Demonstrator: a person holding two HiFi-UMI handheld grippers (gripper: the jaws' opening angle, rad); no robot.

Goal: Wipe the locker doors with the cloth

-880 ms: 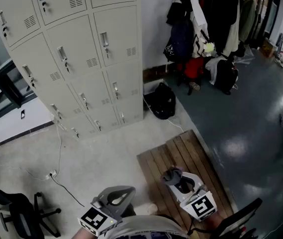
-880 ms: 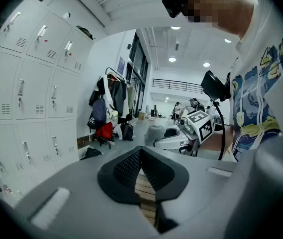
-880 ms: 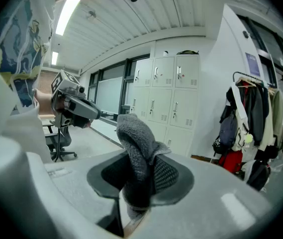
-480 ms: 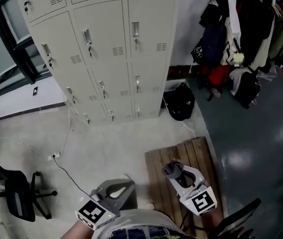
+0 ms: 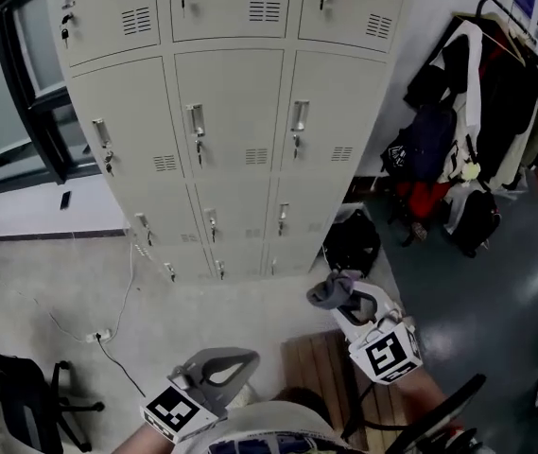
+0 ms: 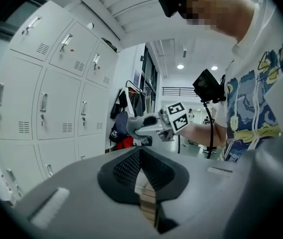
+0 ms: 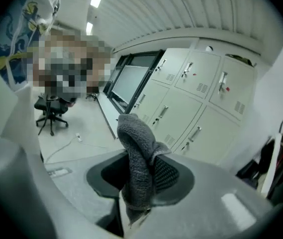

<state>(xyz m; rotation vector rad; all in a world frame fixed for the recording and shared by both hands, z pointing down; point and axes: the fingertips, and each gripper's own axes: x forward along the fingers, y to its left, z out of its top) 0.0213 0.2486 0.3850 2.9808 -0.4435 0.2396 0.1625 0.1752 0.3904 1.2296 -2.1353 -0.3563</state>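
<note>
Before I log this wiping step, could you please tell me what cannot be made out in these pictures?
- Lockers: the top row is cut off by the head view's upper edge.
- Cloth: its lower end is hidden between the jaws of the right gripper in the right gripper view.
- Any dirt on the lockers: too small to tell in every view.
- Chair: cut off by the head view's left edge.

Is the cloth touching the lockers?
No, the grey cloth in the right gripper hangs in the air, apart from the locker doors.

Grey cloth (image 7: 137,156), pale beige lockers (image 5: 235,102), black office chair (image 5: 21,397).
</note>
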